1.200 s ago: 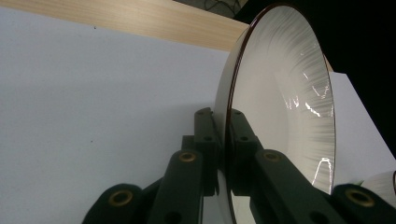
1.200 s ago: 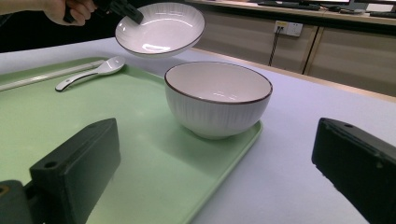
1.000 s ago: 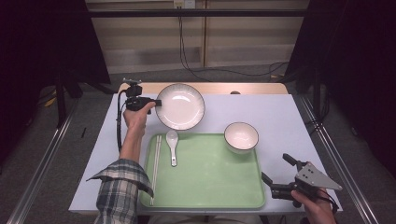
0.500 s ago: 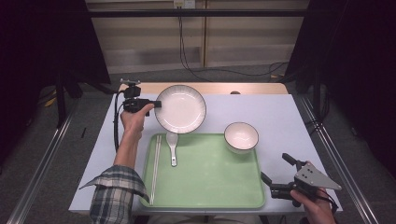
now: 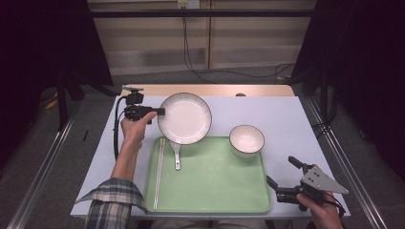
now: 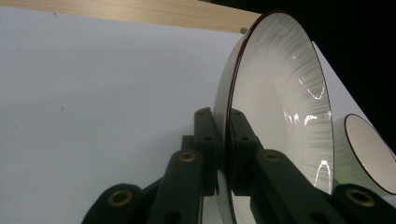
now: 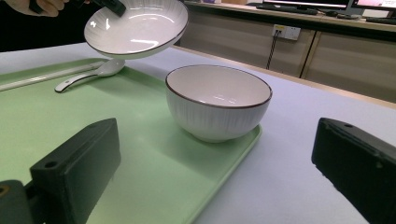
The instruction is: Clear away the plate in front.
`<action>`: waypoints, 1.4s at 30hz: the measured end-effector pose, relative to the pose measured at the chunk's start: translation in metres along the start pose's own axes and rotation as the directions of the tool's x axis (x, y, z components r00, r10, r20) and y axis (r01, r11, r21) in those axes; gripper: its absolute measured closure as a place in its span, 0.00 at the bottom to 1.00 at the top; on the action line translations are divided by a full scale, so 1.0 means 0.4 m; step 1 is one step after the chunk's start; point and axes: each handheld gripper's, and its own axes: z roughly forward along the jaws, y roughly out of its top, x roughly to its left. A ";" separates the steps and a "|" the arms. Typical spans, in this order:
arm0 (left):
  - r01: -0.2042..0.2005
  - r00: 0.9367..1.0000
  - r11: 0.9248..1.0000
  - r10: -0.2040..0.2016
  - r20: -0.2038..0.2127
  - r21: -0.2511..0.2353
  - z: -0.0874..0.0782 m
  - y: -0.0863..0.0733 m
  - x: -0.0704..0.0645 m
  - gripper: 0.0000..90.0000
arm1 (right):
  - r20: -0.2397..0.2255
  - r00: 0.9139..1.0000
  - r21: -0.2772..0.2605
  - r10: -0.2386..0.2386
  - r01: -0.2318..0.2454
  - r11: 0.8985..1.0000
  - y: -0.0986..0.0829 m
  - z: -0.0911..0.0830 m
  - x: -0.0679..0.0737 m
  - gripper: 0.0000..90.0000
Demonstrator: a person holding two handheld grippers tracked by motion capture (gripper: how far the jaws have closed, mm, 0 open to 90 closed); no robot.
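Observation:
A white ribbed plate [image 5: 185, 118] with a dark rim hangs in the air over the far left part of the green tray [image 5: 215, 183], held by its left edge. My left gripper [image 5: 160, 112] is shut on that rim; in the left gripper view both jaws clamp the plate [image 6: 280, 102] edge-on. A white bowl [image 5: 246, 140] stands on the tray's far right corner. A white spoon [image 5: 177, 155] and a pair of chopsticks [image 5: 159, 171] lie on the tray's left side. My right gripper [image 5: 284, 177] stands open off the tray's right near corner, facing the bowl [image 7: 218, 101].
The pale table [image 5: 305, 124] has bare room to the right and left of the tray. A wooden strip [image 5: 210, 89] runs along the far edge. My left gripper's cable [image 5: 115, 129] hangs beside the forearm.
My left gripper has carried the plate towards the near side and a little right, so that it now overlaps the tray's far edge and the spoon. The right gripper has stayed put.

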 end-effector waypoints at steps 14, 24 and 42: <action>-0.046 0.999 0.998 0.046 0.013 0.041 -0.010 -0.033 -0.039 0.95 | 0.005 1.000 -0.001 -0.001 0.001 1.000 0.001 0.002 0.001 0.01; -0.072 0.997 0.996 0.070 0.042 0.057 -0.011 -0.059 -0.055 0.94 | 0.007 1.000 0.002 -0.003 0.003 1.000 0.000 0.005 -0.001 0.01; -0.089 0.993 0.991 0.081 0.082 0.102 -0.005 -0.121 -0.081 0.94 | 0.005 1.000 0.004 -0.001 0.001 1.000 0.000 0.005 0.000 0.01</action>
